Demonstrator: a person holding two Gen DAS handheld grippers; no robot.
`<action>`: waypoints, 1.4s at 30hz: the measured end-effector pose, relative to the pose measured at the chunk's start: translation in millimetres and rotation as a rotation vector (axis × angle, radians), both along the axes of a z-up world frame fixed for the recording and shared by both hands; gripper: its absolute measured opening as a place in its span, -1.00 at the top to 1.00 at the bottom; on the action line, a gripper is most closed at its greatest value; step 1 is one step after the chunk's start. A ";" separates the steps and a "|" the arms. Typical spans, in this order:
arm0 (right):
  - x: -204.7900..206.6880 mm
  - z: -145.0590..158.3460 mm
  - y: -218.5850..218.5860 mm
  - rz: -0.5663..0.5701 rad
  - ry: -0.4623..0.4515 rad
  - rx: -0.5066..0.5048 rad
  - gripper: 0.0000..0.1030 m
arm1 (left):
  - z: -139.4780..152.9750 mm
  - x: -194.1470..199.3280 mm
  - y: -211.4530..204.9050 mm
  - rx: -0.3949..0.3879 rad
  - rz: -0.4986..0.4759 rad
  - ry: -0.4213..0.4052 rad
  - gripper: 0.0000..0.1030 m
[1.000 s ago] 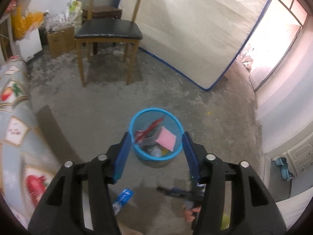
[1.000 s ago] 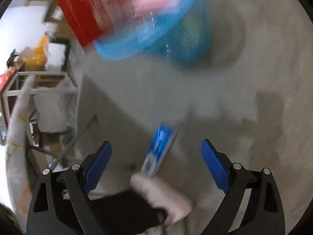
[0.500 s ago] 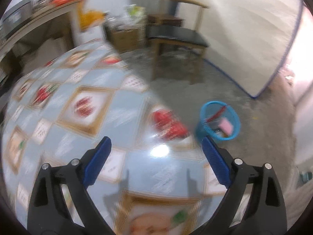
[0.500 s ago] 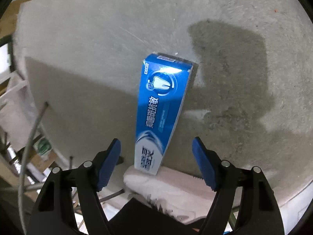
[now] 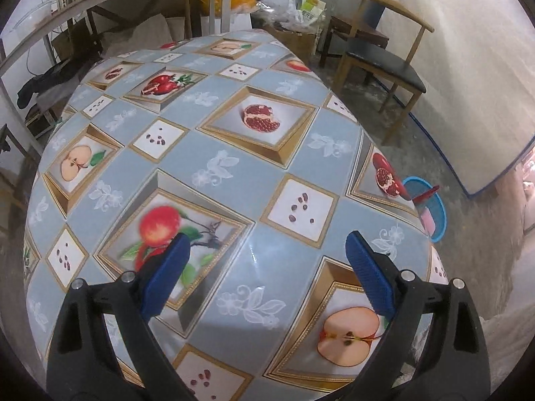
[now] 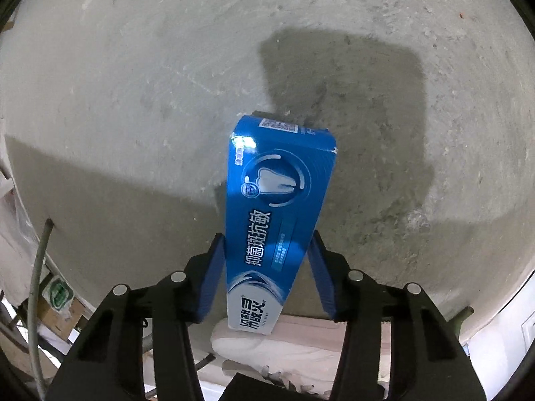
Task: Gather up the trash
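We see the fruit-print worktop [image 5: 234, 153] beneath our left claw [image 5: 267, 254], its jaws wide and empty, the blue trash basket [image 5: 434, 207] beyond its edge. Our right claw [image 6: 267, 260] is closing around a blue toothpaste box [image 6: 274, 214] on the concrete floor [image 6: 133, 83].

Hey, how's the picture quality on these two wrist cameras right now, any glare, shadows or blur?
Left wrist view: sharp, strong fisheye bulge on the glossy fruit-print tablecloth, a small glare streak near its front. Right wrist view: sharp; a bright glare spot on the blue toothpaste box, with broad dark shadows across the grey concrete floor behind and left of it.
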State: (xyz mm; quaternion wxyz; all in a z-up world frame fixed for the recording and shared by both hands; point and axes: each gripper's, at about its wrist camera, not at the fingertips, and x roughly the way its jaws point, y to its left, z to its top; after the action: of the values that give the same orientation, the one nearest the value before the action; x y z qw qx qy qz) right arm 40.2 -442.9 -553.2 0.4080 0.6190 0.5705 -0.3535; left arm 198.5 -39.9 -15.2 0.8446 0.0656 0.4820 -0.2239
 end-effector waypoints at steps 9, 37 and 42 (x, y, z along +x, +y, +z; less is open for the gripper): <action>-38.7 72.7 -20.2 0.045 -0.150 -0.130 0.10 | -4.7 -0.8 -16.4 -0.026 -0.054 0.002 -0.75; -69.4 282.3 -251.3 -0.106 -0.370 -0.504 -0.23 | -9.0 -35.0 -4.6 -0.160 -0.028 -0.005 -0.75; -92.3 289.1 -234.7 -0.133 -0.395 -0.538 -0.23 | -8.2 -45.9 -4.0 -0.168 -0.037 -0.027 -0.75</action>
State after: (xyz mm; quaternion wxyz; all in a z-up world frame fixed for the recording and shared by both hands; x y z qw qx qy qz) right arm -52.0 -677.6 -264.1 0.6353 0.5816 0.3253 -0.3903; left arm 152.5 -43.9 -23.4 0.8492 0.0062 0.4488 -0.2781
